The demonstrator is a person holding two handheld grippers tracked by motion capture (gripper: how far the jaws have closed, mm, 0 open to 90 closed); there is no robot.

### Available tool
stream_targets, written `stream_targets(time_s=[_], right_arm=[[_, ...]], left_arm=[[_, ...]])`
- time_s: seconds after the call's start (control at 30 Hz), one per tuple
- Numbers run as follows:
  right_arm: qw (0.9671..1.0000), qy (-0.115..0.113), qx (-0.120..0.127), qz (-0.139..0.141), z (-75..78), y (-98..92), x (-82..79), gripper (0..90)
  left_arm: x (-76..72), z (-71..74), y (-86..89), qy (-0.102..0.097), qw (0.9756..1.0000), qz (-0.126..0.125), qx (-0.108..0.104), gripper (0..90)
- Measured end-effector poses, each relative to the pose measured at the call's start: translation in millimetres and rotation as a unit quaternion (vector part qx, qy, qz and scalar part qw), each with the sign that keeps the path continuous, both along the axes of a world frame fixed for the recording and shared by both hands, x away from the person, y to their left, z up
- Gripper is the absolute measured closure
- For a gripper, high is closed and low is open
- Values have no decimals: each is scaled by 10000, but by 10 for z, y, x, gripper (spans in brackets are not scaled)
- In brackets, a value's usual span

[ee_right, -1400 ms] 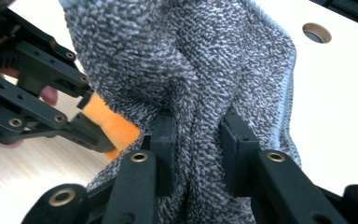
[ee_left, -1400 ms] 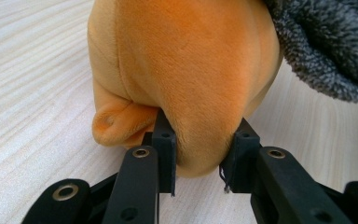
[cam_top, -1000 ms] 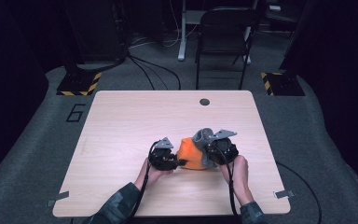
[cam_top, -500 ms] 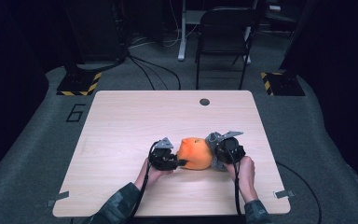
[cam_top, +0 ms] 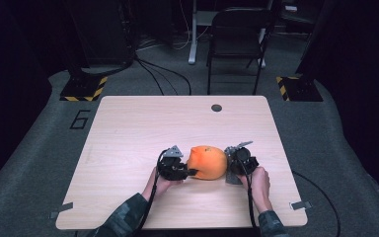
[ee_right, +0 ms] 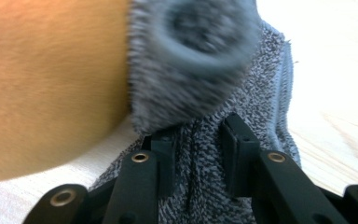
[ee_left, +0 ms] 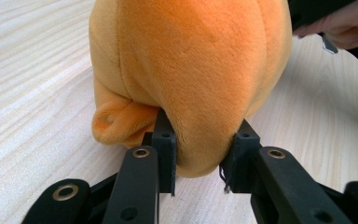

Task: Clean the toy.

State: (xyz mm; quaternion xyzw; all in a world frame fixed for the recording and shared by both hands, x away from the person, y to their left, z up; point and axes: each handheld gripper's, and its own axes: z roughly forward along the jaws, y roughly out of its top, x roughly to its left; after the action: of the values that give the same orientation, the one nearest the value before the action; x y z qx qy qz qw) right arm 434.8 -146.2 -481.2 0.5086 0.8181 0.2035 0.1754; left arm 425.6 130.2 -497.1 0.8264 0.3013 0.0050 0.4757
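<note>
The left gripper [ee_left: 198, 163] has its fingers [ee_left: 164, 154] partly closed, pinching a bulge at the near end of the orange plush toy [ee_left: 191, 70], whose small flap juts out just left of them. The right gripper [ee_right: 198, 149] holds its fingers [ee_right: 235, 144] close together on a fold of grey knit fabric [ee_right: 261, 112], with a blurred grey furry part just above and the orange plush to their left. In the high view the left gripper [cam_top: 180, 170] and right gripper [cam_top: 231, 168] flank the toy [cam_top: 207, 162], which rests on the counter [cam_top: 128, 133]. Bare counter lies wide beyond and to both sides; the near edge sits close behind the hands [cam_top: 260, 182].
</note>
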Motion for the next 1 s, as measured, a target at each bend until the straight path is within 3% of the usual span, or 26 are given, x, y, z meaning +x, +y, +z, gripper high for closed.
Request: stream_targets(time_s=[0.07,0.2,0.3,0.37,0.47,0.57,0.77,0.87,1.0], right_arm=[[9998,-192,35,-34,96,-75,-12,701],[9968,-663,417,-135,435,-141,-126,703],[9919,-967,826,55,671,-79,-246,703],[9892,-1097,915,319,762,30,-313,703],[9888,-1048,830,669,734,242,-347,703],[9910,-946,627,709,565,396,-328,708],[9905,-974,646,721,519,372,-301,709],[9907,-970,636,713,508,368,-290,709],[9909,-949,675,674,486,347,-267,708]], left_arm=[[0,0,2,-1,10000,14,0,703],[4,0,0,-20,10000,6,7,703],[4,0,0,-21,10000,9,10,702],[4,-1,0,-19,10000,10,7,701],[5,-2,4,-29,10000,11,15,699],[12,-20,11,9,10000,40,29,690],[15,-37,14,-143,9999,1,-5,629],[26,-38,27,-223,9997,33,39,532],[13,-38,30,-557,9982,-111,186,400]])
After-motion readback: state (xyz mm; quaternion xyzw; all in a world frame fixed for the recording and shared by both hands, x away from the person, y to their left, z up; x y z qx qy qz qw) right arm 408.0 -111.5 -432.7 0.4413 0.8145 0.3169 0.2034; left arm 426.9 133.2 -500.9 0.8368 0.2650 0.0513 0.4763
